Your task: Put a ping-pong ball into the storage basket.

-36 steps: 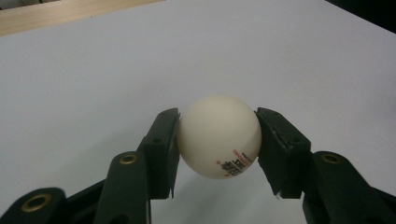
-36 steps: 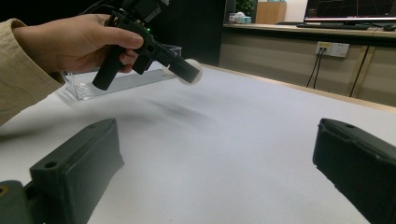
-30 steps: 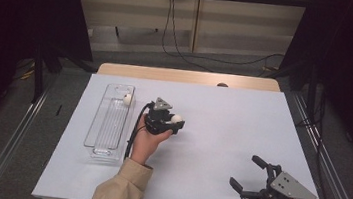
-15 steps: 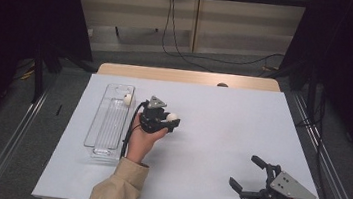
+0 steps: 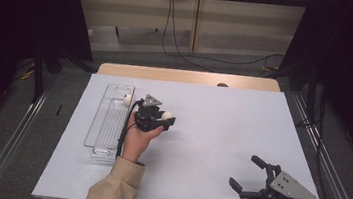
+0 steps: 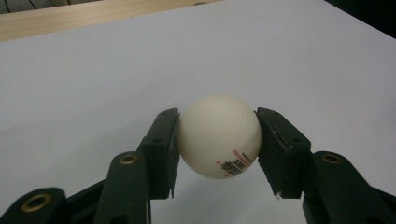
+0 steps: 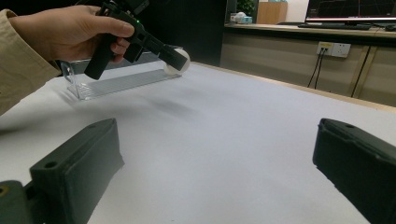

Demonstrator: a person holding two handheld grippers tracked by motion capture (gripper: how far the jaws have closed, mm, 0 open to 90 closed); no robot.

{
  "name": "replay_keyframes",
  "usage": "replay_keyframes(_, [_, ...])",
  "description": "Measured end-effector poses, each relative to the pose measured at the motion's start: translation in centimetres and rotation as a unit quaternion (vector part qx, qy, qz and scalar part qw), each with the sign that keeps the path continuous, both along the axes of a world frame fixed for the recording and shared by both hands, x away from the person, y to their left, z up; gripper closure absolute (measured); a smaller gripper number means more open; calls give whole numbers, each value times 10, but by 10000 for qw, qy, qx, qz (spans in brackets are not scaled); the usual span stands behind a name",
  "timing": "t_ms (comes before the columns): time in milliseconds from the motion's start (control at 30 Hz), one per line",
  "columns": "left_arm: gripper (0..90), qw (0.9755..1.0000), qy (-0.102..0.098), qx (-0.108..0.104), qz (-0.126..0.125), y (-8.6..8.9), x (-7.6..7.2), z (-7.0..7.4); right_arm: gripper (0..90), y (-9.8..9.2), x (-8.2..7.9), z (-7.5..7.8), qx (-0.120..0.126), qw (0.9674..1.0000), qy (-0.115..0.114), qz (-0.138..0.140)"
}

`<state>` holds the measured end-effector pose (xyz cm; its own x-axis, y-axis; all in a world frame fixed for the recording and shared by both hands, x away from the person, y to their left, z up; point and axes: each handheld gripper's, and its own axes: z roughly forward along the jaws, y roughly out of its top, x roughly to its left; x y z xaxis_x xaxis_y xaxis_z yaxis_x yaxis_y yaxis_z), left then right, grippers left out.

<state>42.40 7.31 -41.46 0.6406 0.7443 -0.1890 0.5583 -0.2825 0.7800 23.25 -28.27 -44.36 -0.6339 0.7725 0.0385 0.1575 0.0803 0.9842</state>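
Our left hand-held gripper point(image 6: 218, 140) is clamped on a white ball point(image 6: 219, 136), one black pad pressed against each side of it. On the ball's lower face we see small red and dark print, too fine and too tilted for us to read. The ball is round, so we can name no long axis for it; its printed patch faces down and toward the camera. In the high view we hold the ball point(image 5: 166, 115) above the white worktop point(image 5: 221, 130), just right of a clear tray point(image 5: 106, 121) whose long axis runs away from us. A second white ball point(image 5: 126, 99) sits at the tray's far end. Our right hand-held gripper point(image 5: 246, 175) rests near the worktop's front right corner, its jaws spread wide with nothing between them.
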Motion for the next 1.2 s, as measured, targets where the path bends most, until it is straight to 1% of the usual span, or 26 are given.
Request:
replay_keyframes(100, [512, 10000, 17, -27, 46, 2, 0, 1, 5, 0, 0, 0, -13, 10000, -1, 8])
replay_keyframes(267, [512, 10000, 11, 22, 54, 6, 0, 4, 5, 0, 0, 0, 2, 10000, 4, 3])
replay_keyframes(300, [512, 10000, 5, -4, 89, 6, 0, 4, 4, 0, 0, 0, 3, 10000, 2, 4])
replay_keyframes(467, [512, 9999, 57, 26, 116, 10, 0, 5, 5, 0, 0, 0, -3, 10000, -1, 6])
replay_keyframes(967, [512, 9997, 102, 44, 232, 22, 0, 10, 5, 1, 0, 0, -5, 10000, -15, 12])
replay_keyframes(1100, [512, 9997, 97, 54, 224, 25, 0, 12, 5, 1, 0, 0, -3, 10000, -6, 8])
replay_keyframes(1200, [512, 9996, 93, 56, 276, 28, 0, 13, 5, 1, 0, 0, -2, 10000, -12, 16])
